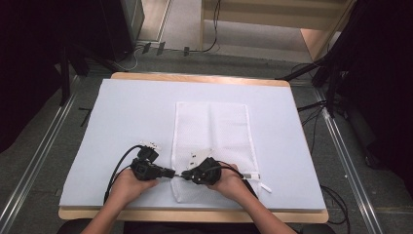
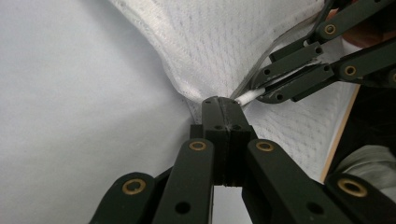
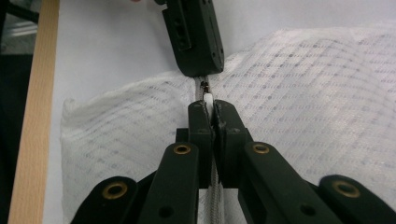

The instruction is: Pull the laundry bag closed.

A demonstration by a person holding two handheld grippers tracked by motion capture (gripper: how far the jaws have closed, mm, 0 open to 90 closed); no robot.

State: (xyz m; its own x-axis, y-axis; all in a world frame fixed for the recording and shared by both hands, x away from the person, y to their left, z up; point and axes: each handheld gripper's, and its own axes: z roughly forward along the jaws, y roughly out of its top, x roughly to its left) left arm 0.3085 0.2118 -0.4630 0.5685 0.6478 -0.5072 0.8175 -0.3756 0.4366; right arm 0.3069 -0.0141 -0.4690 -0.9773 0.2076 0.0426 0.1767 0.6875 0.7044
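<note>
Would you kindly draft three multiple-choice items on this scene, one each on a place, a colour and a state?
1. Where do the two tongs meet on the mesh bag?
A. At its near edge
B. At its far edge
C. Off the bag, on the bare mat

2. What colour is the mesh bag?
A. Blue
B. White
C. Black

3. How are the right tongs set?
A. Wide open above the bag
B. Shut on nothing
C. Shut on the white zipper pull

Answers: 1 A, since the high view shows both tongs at the bag's edge nearest the person; 2 B, as the mesh is white in every view; 3 C, as the right gripper view shows the pull pinched between the jaws.
</note>
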